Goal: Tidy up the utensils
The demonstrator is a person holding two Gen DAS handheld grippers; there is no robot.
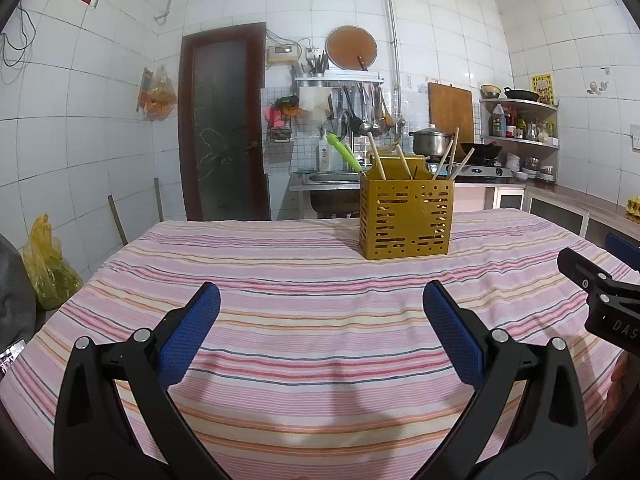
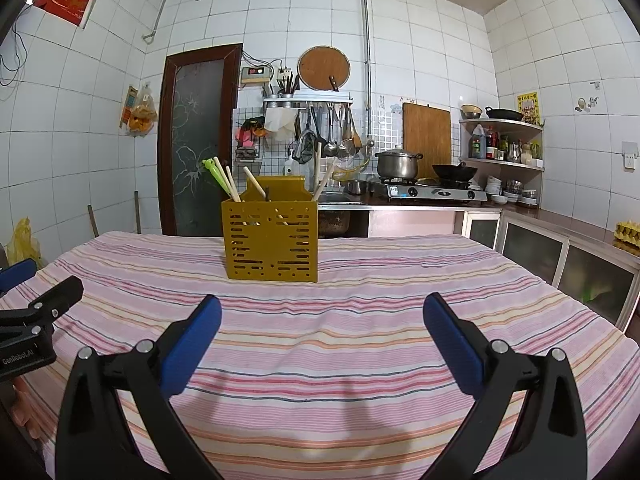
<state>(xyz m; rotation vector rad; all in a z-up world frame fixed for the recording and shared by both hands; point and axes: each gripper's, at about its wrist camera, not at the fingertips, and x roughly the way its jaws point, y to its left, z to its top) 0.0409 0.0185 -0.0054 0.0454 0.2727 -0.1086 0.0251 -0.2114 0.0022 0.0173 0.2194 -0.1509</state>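
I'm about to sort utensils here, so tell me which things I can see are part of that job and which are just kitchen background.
Part of the job:
yellow utensil holder on the striped tablecloth
chopsticks and green utensil standing in it
left gripper and right gripper, both open and empty

Background:
steel pot and wok on the stove
hanging ladles
cutting board
yellow bag
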